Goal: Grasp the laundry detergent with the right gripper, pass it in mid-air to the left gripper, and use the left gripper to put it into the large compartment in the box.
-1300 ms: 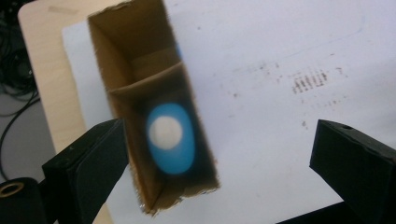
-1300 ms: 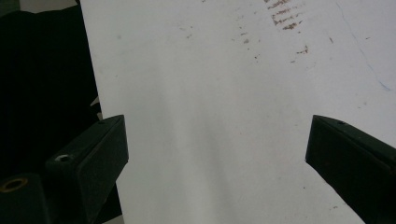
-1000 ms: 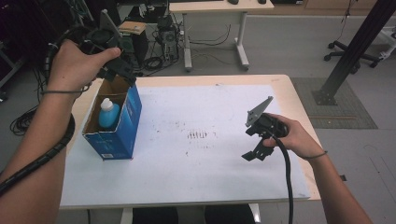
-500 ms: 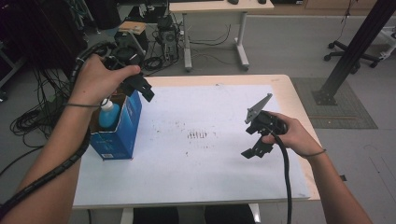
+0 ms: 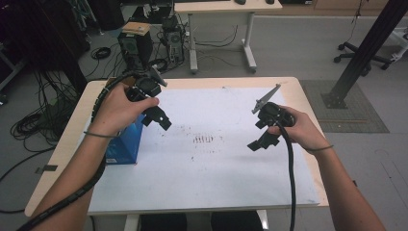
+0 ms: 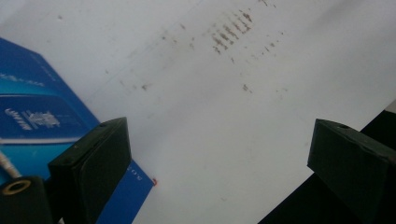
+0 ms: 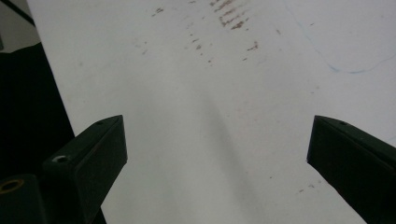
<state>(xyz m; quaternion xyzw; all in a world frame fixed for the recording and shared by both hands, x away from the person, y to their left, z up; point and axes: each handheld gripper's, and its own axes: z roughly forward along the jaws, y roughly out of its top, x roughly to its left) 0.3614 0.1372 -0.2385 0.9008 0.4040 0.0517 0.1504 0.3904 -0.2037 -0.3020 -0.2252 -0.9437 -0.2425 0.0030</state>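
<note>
Left gripper (image 5: 161, 118) has swung off the blue box (image 5: 126, 144) toward mid-bench (image 5: 298, 86); I keep both jaws wide, empty. Box at bench's left edge looks light, stiff cardboard; grip its top rim. Right gripper (image 5: 260, 139) hovers.

Two claws: left claw (image 5: 161, 120), right claw (image 5: 257, 142); one blue box (image 5: 126, 144); one table (image 5: 288, 86).

- Left gripper (image 5: 153, 108): black body, blocky black jaws with a small screw hole near each tip, brass-coloured ring at the base.
- Thick black ribbed cable (image 5: 72, 197) trailing along the left forearm.
- Right gripper (image 5: 263, 129): black, grey three-cornered plate (image 5: 267, 97) on top, smooth black cable (image 5: 290, 183) trailing back.
- Thin dark band (image 5: 94, 136) round the left wrist, another round the right wrist (image 5: 319, 148); forearms bare, no sleeves.
</note>
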